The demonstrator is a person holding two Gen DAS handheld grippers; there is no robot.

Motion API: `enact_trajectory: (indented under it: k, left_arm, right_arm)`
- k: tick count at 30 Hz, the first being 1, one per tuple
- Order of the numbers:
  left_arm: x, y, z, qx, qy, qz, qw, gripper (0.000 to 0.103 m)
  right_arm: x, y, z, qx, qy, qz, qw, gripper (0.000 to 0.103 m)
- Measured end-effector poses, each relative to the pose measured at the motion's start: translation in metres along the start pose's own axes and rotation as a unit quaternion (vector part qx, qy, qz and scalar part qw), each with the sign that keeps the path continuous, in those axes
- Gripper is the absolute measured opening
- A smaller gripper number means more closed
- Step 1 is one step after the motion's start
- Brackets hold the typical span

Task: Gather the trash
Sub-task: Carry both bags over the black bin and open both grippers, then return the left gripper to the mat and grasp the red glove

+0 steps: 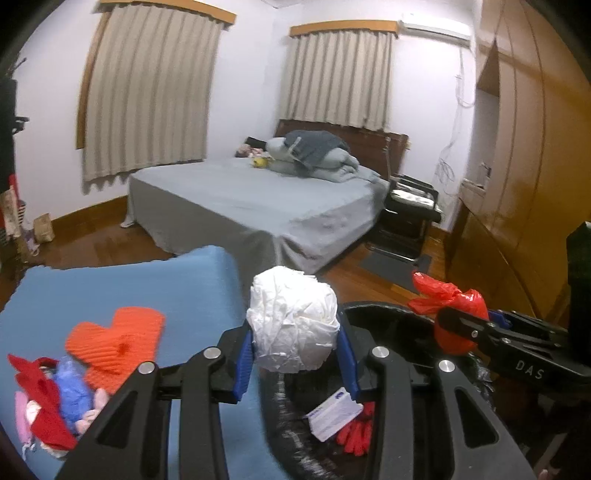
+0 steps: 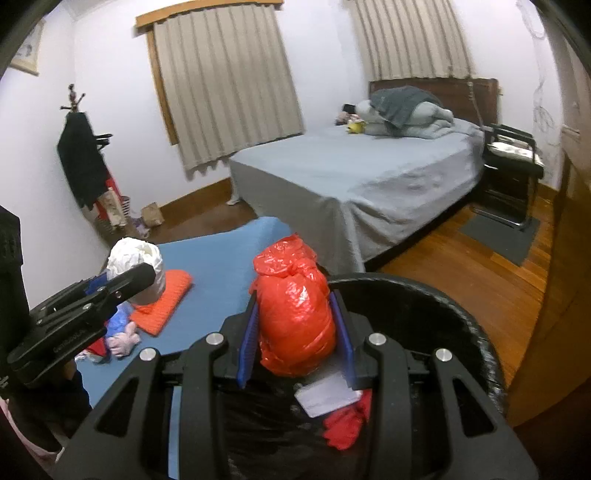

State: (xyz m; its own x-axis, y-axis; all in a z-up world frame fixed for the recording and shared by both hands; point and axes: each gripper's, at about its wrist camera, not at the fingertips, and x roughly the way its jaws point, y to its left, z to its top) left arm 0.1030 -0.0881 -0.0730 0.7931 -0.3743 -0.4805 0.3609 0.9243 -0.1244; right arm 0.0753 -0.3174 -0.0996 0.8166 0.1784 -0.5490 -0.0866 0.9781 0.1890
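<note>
A home bedroom: a made bed (image 1: 258,199), curtained windows (image 1: 147,99), wooden wardrobe (image 1: 524,147) and coat stand (image 2: 85,158).

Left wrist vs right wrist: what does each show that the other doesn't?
Left wrist only: the air conditioner high on the wall. Right wrist only: the coat stand and framed picture. Both: left gripper shut on the white wad, right gripper shut on the red bag, both over the black bin, plus the bed.
</note>
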Motion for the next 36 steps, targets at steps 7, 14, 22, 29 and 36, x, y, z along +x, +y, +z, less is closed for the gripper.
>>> enact_trajectory:
  k: [7, 14, 22, 29, 36]
  left_arm:
    - [0.027, -0.032, -0.003, 0.017, 0.020, -0.035, 0.9990, 0.039]
    - [0.047, -0.056, -0.008, 0.028, 0.038, -0.069, 0.9965, 0.065]
    - [0.022, -0.028, -0.002, 0.019, 0.012, -0.007, 0.9997, 0.082]
    - [-0.016, 0.034, -0.003, -0.015, -0.006, 0.079, 0.9968, 0.087]
    - [-0.046, 0.081, -0.020, -0.033, -0.007, 0.151, 0.9880, 0.087]
  right_arm:
    - [-0.004, -0.028, -0.010, 0.015, 0.002, -0.030, 0.999, 0.036]
    - [-0.009, -0.047, -0.015, 0.033, 0.000, -0.069, 0.997, 0.064]
    - [-0.020, -0.044, -0.011, 0.038, -0.037, -0.080, 0.995, 0.098]
    - [-0.006, -0.009, -0.001, 0.020, -0.036, -0.034, 0.999, 0.098]
    - [0.019, 0.048, 0.004, -0.013, -0.019, 0.016, 1.000, 0.098]
